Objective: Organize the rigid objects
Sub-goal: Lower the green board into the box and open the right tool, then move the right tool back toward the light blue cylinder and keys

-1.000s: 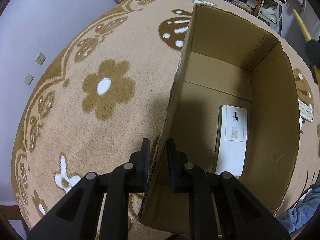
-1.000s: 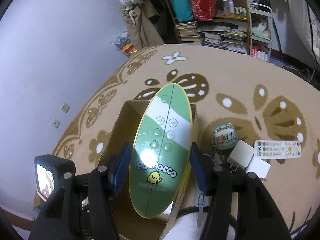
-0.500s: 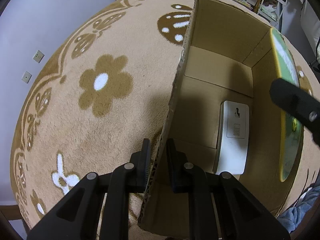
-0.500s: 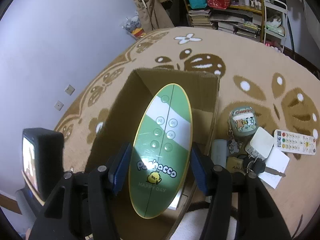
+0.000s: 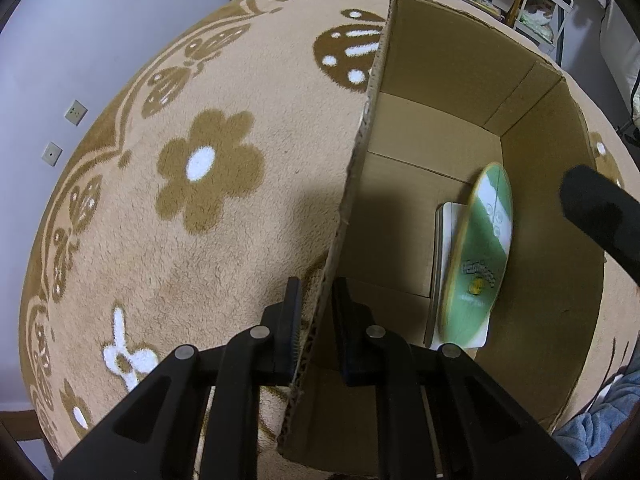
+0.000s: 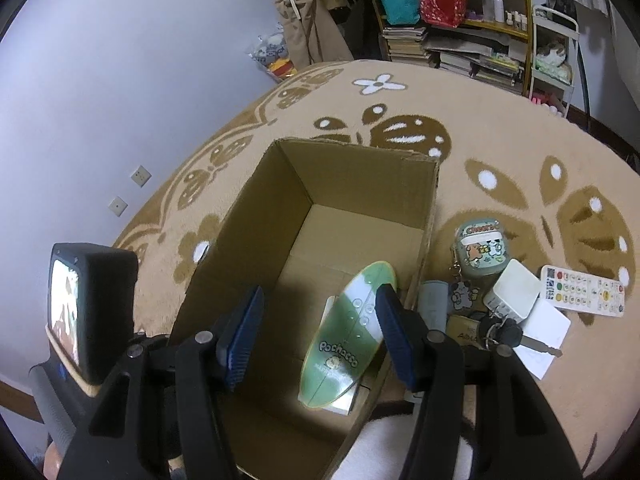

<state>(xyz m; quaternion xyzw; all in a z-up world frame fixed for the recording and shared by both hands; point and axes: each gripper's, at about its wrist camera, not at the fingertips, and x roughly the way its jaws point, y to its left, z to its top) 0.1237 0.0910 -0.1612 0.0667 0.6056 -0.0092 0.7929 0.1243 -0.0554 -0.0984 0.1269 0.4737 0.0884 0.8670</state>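
Observation:
My left gripper is shut on the near left wall of an open cardboard box, one finger outside and one inside. A green and white oval board marked "Pochacco" lies inside the box, tilted along the right wall on top of a flat white pack. My right gripper hangs open over the box, its blue pads apart with nothing between them. The oval board lies below its right pad. One right gripper finger shows in the left wrist view.
On the patterned carpet right of the box lie a round teal case, a white charger cube, a remote control, keys and a white card. Crowded bookshelves stand at the back.
The oval board has left the right gripper's jaws and now rests inside the box on the white pack. The right gripper sank a little over the box. The left gripper stayed put.

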